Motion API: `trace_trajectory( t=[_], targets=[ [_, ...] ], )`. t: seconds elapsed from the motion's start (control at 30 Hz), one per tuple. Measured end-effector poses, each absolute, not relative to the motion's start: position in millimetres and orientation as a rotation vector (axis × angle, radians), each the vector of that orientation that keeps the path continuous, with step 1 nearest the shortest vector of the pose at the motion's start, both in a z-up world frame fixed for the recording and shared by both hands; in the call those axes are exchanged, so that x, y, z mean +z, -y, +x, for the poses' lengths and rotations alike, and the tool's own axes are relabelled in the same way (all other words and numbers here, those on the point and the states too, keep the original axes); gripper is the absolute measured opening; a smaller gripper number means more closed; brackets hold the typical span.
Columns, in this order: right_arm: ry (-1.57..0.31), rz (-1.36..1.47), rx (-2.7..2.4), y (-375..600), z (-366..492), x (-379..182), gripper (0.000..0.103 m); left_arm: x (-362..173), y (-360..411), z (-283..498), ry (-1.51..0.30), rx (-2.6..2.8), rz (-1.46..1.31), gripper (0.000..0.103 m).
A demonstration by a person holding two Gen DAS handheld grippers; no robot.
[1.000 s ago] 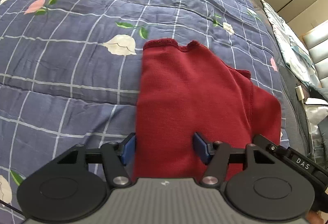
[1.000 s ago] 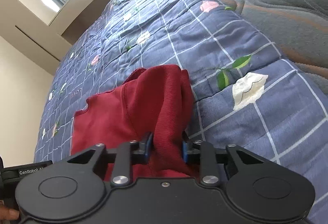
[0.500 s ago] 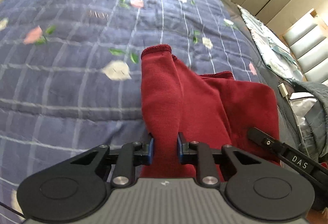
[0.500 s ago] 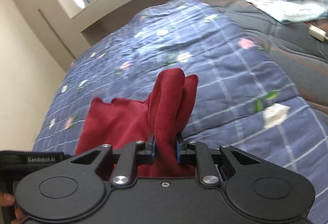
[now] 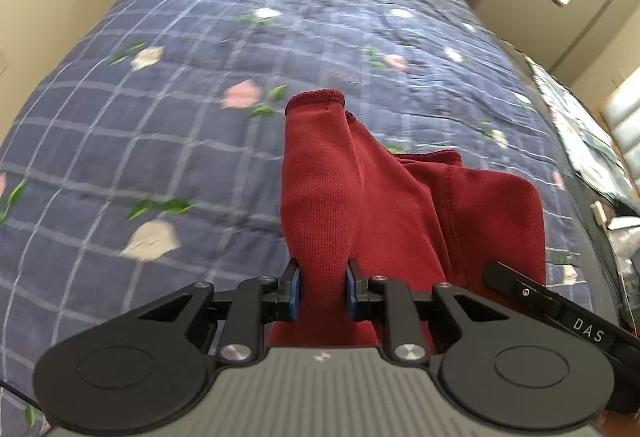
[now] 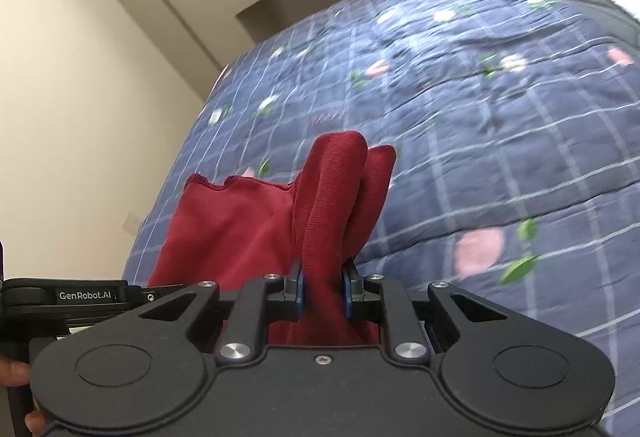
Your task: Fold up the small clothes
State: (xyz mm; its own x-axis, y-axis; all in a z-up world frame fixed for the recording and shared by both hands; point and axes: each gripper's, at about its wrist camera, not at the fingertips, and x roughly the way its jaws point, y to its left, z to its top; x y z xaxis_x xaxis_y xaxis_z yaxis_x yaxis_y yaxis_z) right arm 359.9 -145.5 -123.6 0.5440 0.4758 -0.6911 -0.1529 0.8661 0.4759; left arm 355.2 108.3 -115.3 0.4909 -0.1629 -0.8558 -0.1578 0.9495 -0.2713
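The left gripper (image 5: 321, 289) has its jaws closed tight on a bunched fold of the red garment (image 5: 400, 205), and the right gripper (image 6: 323, 291) grips another fold of the same garment (image 6: 240, 229) in the same way, with only a narrow gap filled by cloth. The garment is raised between the two grippers, above the quilt (image 5: 160, 125) on the bed; a hemmed end points away from the left gripper. The quilt is blue with white lines and flowers. A beige wall (image 6: 80, 77) stands at the far side of the bed.
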Motion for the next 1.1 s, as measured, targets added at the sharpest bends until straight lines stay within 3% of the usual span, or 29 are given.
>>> trace_trajectory(
  t=[0.67,0.87,0.93,1.0,1.03,1.1],
  targets=[
    [-1.004,0.325,0.343,118.9,342.1,-149.2,0.023,-168.1,-161.4,322.6,-1.131,0.027,-0.454,0.027],
    [-0.996,0.264,0.329,119.8,338.5,-153.7,0.037,-175.2,-165.5,320.4,-1.135,0.063,-0.470,0.042],
    [-0.992,0.250,0.327,121.3,335.7,-152.6,0.048,-176.5,-167.4,319.2,-1.129,0.079,-0.480,0.048],
    [-0.968,0.228,0.323,122.4,330.9,-148.2,0.066,-175.6,-168.6,317.8,-1.131,0.100,-0.489,0.064],
    [-0.952,0.217,0.324,122.7,328.2,-145.1,0.068,-174.4,-168.9,316.2,-1.125,0.108,-0.486,0.068],
    [-0.922,0.205,0.321,123.1,324.1,-139.1,0.083,-170.3,-167.0,313.2,-1.106,0.115,-0.464,0.080]
  ],
)
